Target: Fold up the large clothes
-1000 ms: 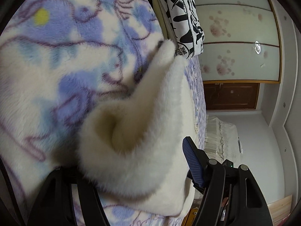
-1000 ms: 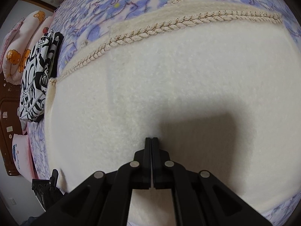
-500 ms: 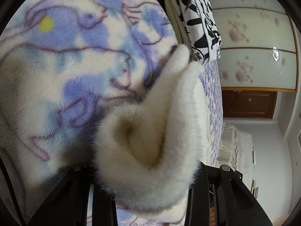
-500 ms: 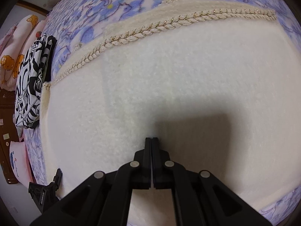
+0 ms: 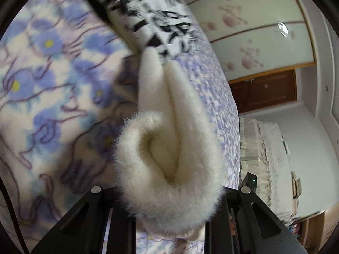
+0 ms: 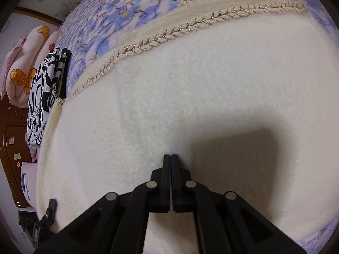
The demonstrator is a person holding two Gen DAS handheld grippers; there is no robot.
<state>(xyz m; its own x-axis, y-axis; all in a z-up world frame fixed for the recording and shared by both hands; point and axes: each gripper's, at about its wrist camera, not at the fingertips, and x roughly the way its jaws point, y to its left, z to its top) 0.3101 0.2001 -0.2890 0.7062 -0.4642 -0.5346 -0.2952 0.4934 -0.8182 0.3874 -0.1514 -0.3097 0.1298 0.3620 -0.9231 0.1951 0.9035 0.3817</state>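
Two worries as we see it: our left gripper (image 5: 169, 216), jaws just closing, pinches only the fluffy cuff of the cream garment (image 6: 169, 110) on the bed (image 5: 42, 74), so it may slip, while our clamped-empty right gripper (image 6: 170, 158) only pins the body.
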